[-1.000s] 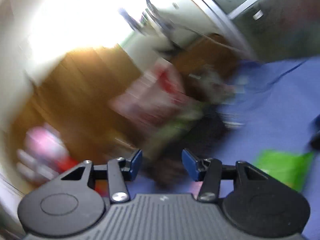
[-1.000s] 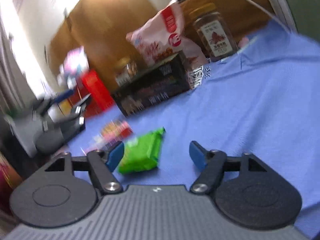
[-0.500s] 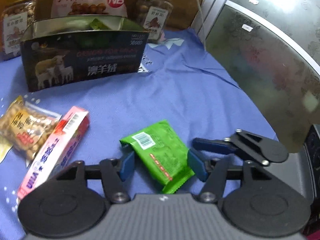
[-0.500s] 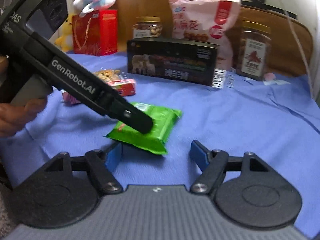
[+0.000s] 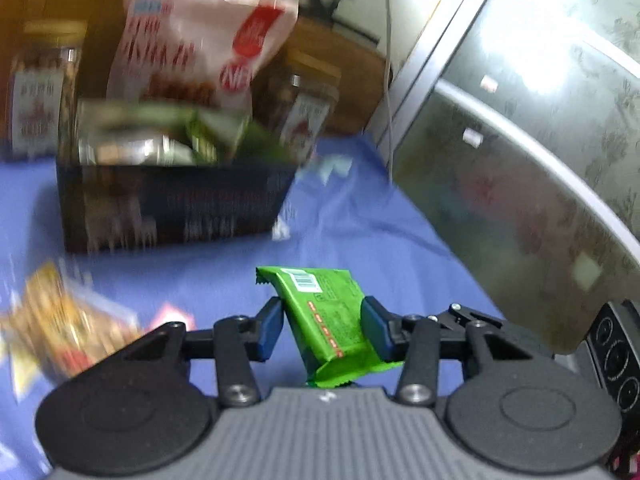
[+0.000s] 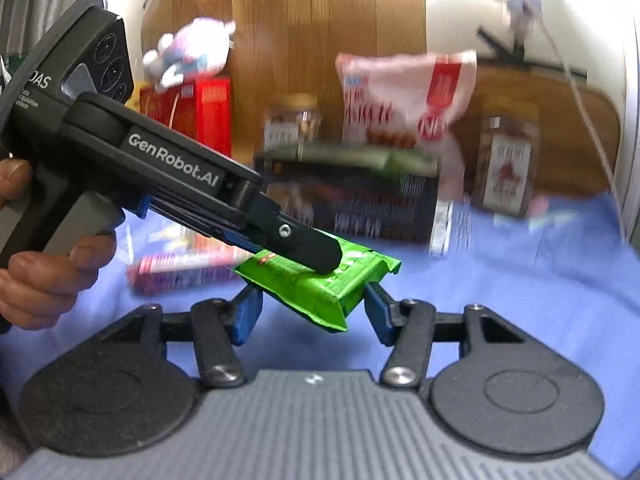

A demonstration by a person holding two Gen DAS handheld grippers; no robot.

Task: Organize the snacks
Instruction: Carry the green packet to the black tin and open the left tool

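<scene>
The left gripper (image 5: pixel 322 328), jaws closing, grips the green packet (image 5: pixel 326 316) and holds it off the blue cloth (image 5: pixel 360 232). The right gripper (image 6: pixel 312 312) closes empty-jawed just under it. Ahead stands the dark box (image 5: pixel 172 208), backed by jars (image 5: pixel 308 108) and a pink bag (image 5: pixel 200 40); loose snacks (image 5: pixel 64 320) lie left.
</scene>
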